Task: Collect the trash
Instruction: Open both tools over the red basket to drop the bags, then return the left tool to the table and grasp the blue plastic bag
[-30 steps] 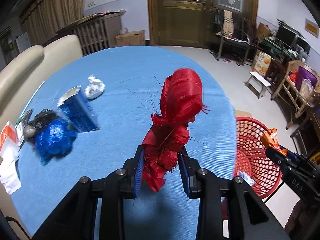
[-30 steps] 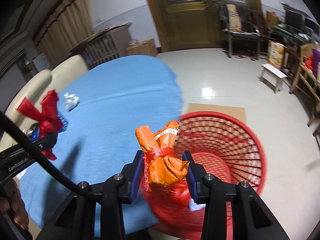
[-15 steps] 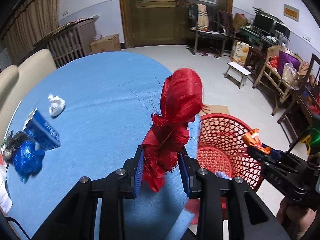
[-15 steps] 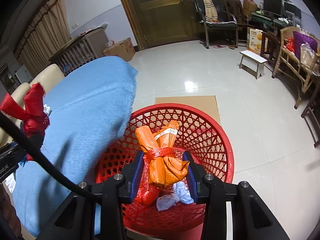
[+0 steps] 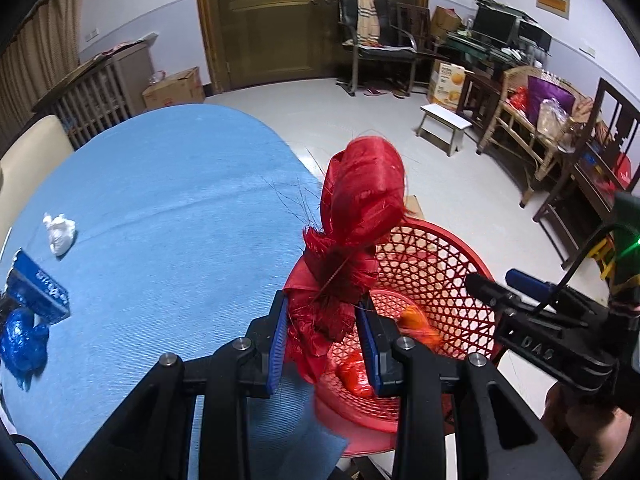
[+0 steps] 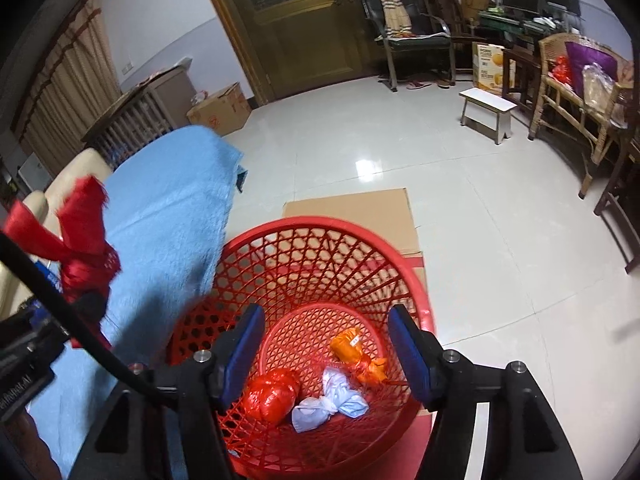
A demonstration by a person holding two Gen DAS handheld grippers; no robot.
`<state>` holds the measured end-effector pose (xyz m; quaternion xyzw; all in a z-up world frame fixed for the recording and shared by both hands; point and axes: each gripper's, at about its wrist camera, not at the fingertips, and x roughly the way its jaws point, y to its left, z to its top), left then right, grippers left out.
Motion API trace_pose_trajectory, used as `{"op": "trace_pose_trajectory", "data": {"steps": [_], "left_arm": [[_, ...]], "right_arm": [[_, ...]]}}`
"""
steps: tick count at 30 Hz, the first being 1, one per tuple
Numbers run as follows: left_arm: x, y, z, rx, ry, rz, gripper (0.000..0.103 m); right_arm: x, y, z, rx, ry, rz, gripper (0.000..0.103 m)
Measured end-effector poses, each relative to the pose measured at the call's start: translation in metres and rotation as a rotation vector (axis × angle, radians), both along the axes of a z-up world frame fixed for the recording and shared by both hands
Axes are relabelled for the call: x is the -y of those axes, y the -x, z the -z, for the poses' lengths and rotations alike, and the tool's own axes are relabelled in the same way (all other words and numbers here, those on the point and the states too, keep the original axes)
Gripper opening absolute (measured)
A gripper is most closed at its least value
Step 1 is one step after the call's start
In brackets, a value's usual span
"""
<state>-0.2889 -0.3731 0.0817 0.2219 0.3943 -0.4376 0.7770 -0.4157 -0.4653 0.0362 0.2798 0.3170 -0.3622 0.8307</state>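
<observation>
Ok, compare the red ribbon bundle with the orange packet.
Place: the red ribbon bundle is up in the air above the table edge; the orange packet lies in the red basket.
Grip: the left gripper is shut on the bundle; the right gripper has just been opening, with nothing between its pads, the packet below them.
Look: the bundle is frayed with loose threads; the packet is smooth and tied.
Both are crumpled trash.

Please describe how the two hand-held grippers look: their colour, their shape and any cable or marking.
Both are black frames with silver bolts and two fingers padded blue. The left hand-held gripper matches the right hand-held gripper. A black cable runs by the left one, whose side carries white lettering.
</observation>
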Motion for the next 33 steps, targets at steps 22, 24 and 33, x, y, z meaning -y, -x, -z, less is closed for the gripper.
{"op": "trace_pose_trajectory", "data": {"steps": [22, 24, 33], "left_arm": [[0.024, 0.018, 0.001, -0.002, -0.04, 0.092, 0.08], [0.012, 0.009, -0.005, -0.006, -0.018, 0.061, 0.08], [-0.058, -0.034, -0.012, -0.022, 0.025, -0.105, 0.08]], "right_arm": [[0.01, 0.048, -0.04, 0.128, 0.049, 0.112, 0.068], [0.009, 0.049, -0.042, 0.133, 0.05, 0.115, 0.068], [-0.012, 0.02, -0.04, 0.126, 0.048, 0.041, 0.068]]}}
